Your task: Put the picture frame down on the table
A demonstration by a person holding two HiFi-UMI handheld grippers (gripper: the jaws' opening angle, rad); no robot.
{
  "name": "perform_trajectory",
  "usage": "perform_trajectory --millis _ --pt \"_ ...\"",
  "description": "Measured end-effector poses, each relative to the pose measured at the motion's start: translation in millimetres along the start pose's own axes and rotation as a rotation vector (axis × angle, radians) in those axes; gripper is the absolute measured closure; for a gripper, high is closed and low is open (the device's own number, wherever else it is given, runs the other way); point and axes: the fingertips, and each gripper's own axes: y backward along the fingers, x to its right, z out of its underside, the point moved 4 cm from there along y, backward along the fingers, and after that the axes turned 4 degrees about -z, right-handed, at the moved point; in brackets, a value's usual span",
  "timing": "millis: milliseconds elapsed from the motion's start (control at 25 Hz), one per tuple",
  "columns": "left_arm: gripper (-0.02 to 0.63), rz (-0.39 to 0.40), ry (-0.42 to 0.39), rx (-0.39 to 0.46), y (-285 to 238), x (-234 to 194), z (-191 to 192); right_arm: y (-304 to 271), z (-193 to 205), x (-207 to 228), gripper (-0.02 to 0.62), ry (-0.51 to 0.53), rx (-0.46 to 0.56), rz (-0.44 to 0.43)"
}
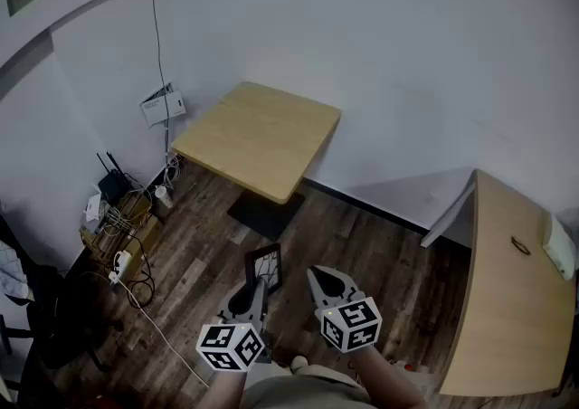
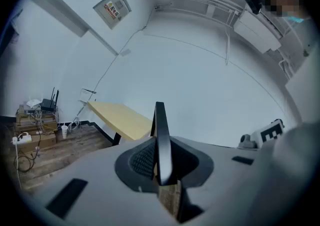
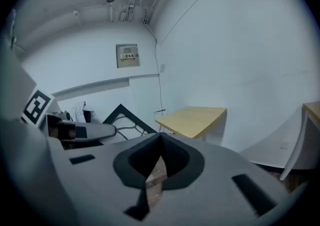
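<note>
Looking down into a small white-walled room with a dark wood-plank floor (image 1: 362,244). Got a square light-wood surface (image 1: 258,136) pushed up against the far wall, with a black base underneath. Also spotting a second light-wood surface (image 1: 507,299) off to the right.

Over by the left wall: a black router (image 1: 112,183) with its antennas up, a white power strip (image 1: 119,264), cords tangled around some brown boxes (image 1: 122,226), and a thin cable (image 1: 156,27) running up the wall.

As for writing, just a framed notice (image 3: 127,56) high on the wall with a yellow strip and some small print, way too tiny to read. Otherwise only black-and-white square markers on the claw cubes (image 1: 232,346).

Holding the picture frame (image 1: 264,264) in the left claw (image 1: 257,288), jaws pinched tight on its thin dark edge. Frame upright, seen edge-on in the left gripper view. Hanging in the air over the floor, well short of the surface, not set down yet.

Right claw (image 1: 324,282) just beside it, jaws closed tip to tip, gripping nothing.
</note>
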Motion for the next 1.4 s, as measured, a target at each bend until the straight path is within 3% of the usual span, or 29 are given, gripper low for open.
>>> perform_trajectory --millis 480,760,1120,1400 --pt "0.558 -0.055 0.0 0.043 30.7 15.3 4.7 23.4 0.6 -9.4 0.595 0.037 -0.003 -0.057" --pt "0.558 -0.065 0.013 0.051 34.2 12.9 2.6 24.5 0.0 -9.7 0.595 -0.012 0.012 -0.075" --pt "0.558 -0.082 0.032 0.057 20.8 -13.0 -6.3 -0.6 -7.8 -17.9 0.595 0.009 0.002 -0.098" --pt "0.558 -0.081 0.042 0.059 -22.7 -39.7 -19.6 -36.6 -12.2 2.9 0.595 0.006 -0.013 -0.082"
